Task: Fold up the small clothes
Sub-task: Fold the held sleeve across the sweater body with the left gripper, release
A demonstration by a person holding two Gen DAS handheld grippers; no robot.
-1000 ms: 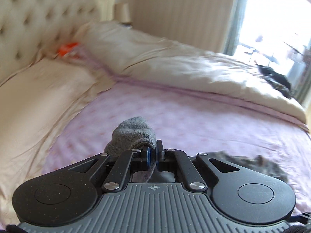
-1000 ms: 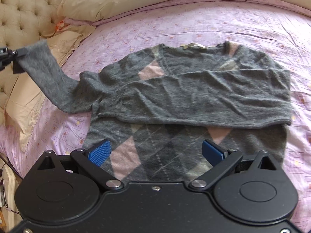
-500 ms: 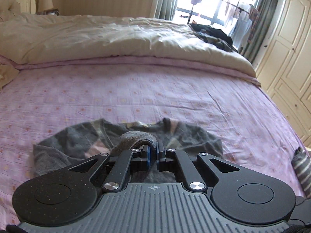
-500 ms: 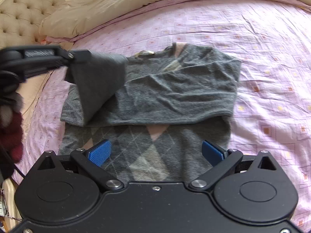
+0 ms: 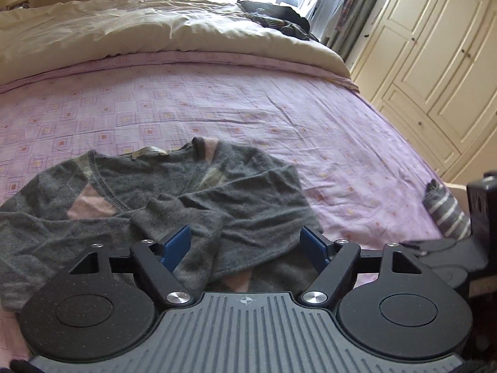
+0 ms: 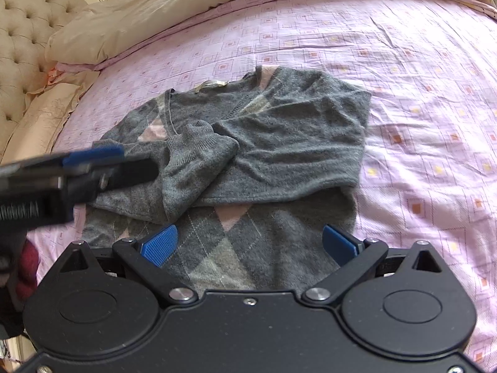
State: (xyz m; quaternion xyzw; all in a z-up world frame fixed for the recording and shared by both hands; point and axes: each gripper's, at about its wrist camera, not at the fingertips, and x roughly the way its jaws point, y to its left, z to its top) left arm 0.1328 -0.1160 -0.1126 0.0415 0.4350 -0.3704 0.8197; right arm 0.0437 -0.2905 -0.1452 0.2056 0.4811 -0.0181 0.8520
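A small grey argyle sweater [image 6: 273, 143] with pink diamonds lies flat on the purple bedsheet [image 6: 419, 93], both sleeves folded across its chest. It also shows in the left wrist view [image 5: 174, 199]. The left sleeve's cuff [image 6: 198, 149] lies crumpled on top of the other sleeve. My left gripper [image 5: 245, 245] is open and empty just above the sweater's lower part; it also shows blurred at the left of the right wrist view [image 6: 102, 161]. My right gripper [image 6: 248, 242] is open and empty over the sweater's hem.
A cream duvet [image 5: 155, 28] lies bunched along the far side of the bed, with dark clothes [image 5: 279, 18] on it. Pillows [image 6: 46, 115] and a tufted headboard [image 6: 28, 31] stand to the left. White wardrobes [image 5: 435, 56] stand beyond the bed's right edge.
My left gripper carried the left sleeve across the sweater's chest, opened and let it go. The sleeve now lies on the other sleeve. The right gripper stayed open over the hem.
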